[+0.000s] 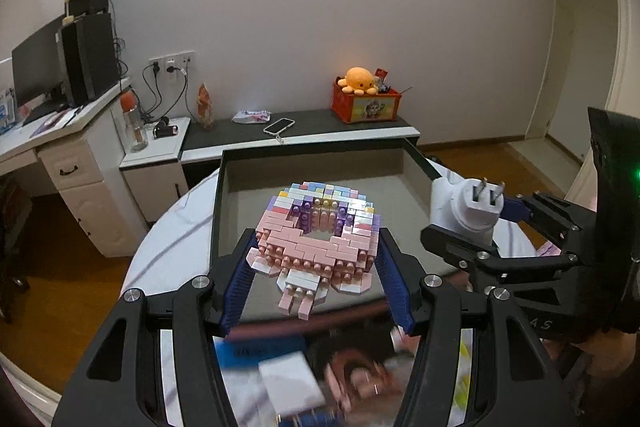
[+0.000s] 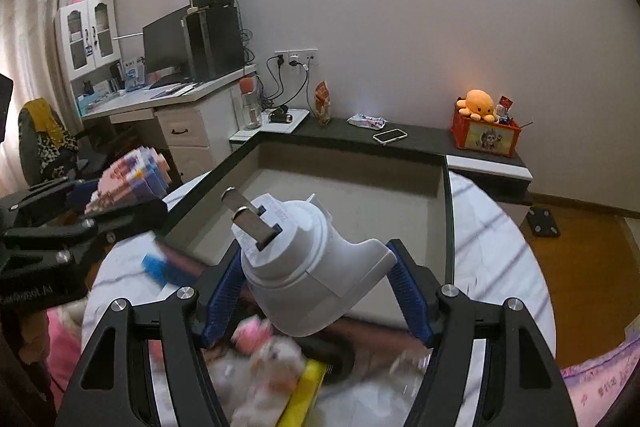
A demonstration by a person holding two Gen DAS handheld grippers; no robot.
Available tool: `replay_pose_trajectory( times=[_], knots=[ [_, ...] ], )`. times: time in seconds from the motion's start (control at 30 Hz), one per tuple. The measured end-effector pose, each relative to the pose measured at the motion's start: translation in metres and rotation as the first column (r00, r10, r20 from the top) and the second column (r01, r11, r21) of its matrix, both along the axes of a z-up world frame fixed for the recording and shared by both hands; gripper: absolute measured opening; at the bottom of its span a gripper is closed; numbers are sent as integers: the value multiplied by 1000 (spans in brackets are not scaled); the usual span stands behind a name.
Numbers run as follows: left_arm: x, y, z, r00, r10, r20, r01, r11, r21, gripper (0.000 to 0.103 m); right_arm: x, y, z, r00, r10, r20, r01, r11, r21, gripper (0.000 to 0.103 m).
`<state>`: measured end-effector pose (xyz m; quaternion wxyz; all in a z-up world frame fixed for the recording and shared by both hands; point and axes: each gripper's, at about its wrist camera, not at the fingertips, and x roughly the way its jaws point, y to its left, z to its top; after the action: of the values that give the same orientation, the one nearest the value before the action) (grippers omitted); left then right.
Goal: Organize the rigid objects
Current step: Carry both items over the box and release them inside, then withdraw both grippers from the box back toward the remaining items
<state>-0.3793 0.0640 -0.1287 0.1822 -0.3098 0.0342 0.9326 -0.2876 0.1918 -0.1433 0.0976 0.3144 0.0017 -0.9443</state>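
Pink and pastel bricks make up the brick model [image 1: 316, 239], which sits clamped between the blue pads of the left gripper [image 1: 318, 267] in the left wrist view, held in the air over the near edge of the open box [image 1: 218, 195]. The box floor behind the model shows bare; no item appears inside it in this view. To the right, the right gripper [image 1: 480, 227] carries the white plug adapter [image 1: 472, 207] beside the box's right wall. Below the left gripper, blurred items lie on the round table [image 1: 160, 239], including a white flat piece and something blue; what they are cannot be told. In the right wrist view, the right gripper [image 2: 318, 287] is closed on the plug adapter [image 2: 308, 267], its two metal prongs pointing up and to the far left, above the near edge of the box [image 2: 448, 211]. The left gripper [image 2: 120, 211] with the brick model [image 2: 128, 175] shows at the left, just outside the box's left wall. Judged from these views, both objects are lifted but neither is placed; lowering them into the box and collecting the blurred clutter near the camera remains.
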Motion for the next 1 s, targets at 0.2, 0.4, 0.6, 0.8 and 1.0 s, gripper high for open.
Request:
replay_pose_trajectory(
  times=[0.2, 0.4, 0.6, 0.8, 1.0],
  knots=[
    [-40, 20, -21, 998, -10, 66, 12, 1000, -17, 59, -51, 4, -19, 997, -20, 81, 19, 1000, 9, 70],
    [-60, 28, -49, 991, 1, 135, 4, 999, -41, 59, -75, 12, -46, 986, -32, 163, 31, 999, 12, 71],
    [-57, 22, -51, 992, 44, 121, -37, 998, -57, 69, -76, 12, -53, 985, -19, 170, 17, 1000, 15, 73],
    [-29, 3, -31, 989, 147, 31, -146, 988, -56, 97, -54, 17, -33, 994, -57, 91, 58, 998, -9, 82],
    [23, -15, -6, 972, 214, -94, -220, 973, -65, 103, -8, 12, -4, 997, -70, -22, 70, 998, -3, 86]
  ],
)
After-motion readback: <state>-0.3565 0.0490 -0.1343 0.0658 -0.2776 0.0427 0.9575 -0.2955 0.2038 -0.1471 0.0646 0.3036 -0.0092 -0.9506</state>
